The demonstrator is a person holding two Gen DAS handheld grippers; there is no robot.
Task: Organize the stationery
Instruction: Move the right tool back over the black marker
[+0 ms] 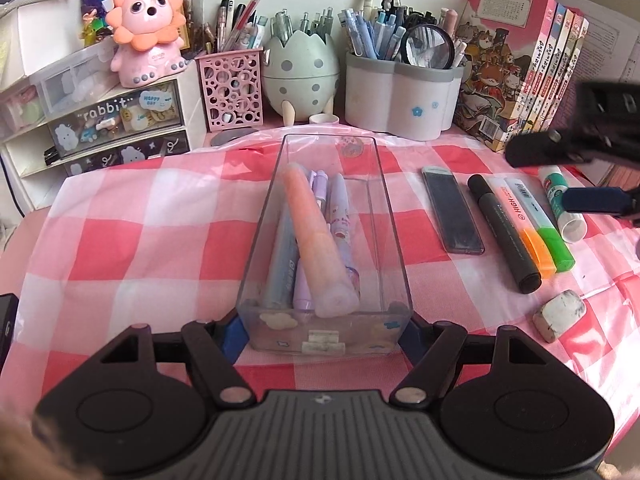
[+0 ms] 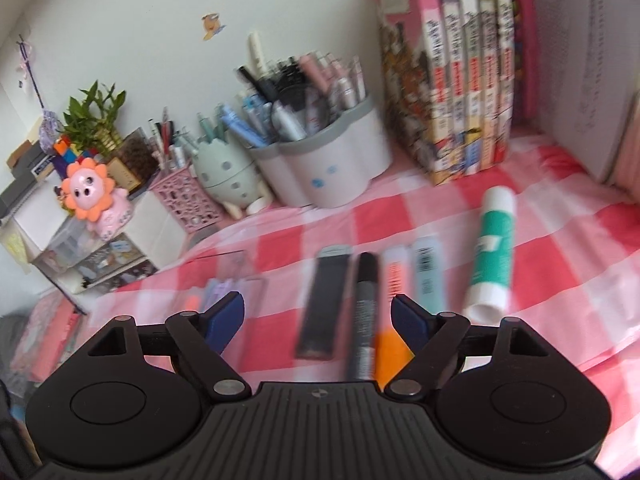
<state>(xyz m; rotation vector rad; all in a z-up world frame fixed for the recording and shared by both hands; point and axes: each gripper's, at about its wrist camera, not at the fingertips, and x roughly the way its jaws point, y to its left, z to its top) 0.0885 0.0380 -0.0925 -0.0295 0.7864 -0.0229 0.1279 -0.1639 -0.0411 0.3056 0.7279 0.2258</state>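
Note:
My left gripper (image 1: 320, 332) is shut on the near end of a clear plastic box (image 1: 394, 248), its blue pads pressing both side walls. Inside lie a thick orange pen (image 1: 316, 240) and several purple and grey pens. To the right, on the checked cloth, lie a dark flat case (image 1: 452, 212), a black marker (image 1: 504, 232), an orange highlighter (image 1: 528, 228), a green highlighter (image 1: 546, 224), a glue stick (image 1: 560, 204) and a worn eraser (image 1: 560, 316). My right gripper (image 2: 318, 312) hovers open above the case (image 2: 324, 304) and marker (image 2: 366, 312), with nothing between its pads. The glue stick (image 2: 492, 256) lies to its right.
Along the back stand a pink mesh pen cup (image 1: 232, 88), an egg-shaped holder (image 1: 300, 72), a white multi-cup holder (image 1: 400, 96) full of pens, and upright books (image 1: 520, 72). Small drawers (image 1: 100, 128) with a pink lion figure (image 1: 148, 32) stand at the left.

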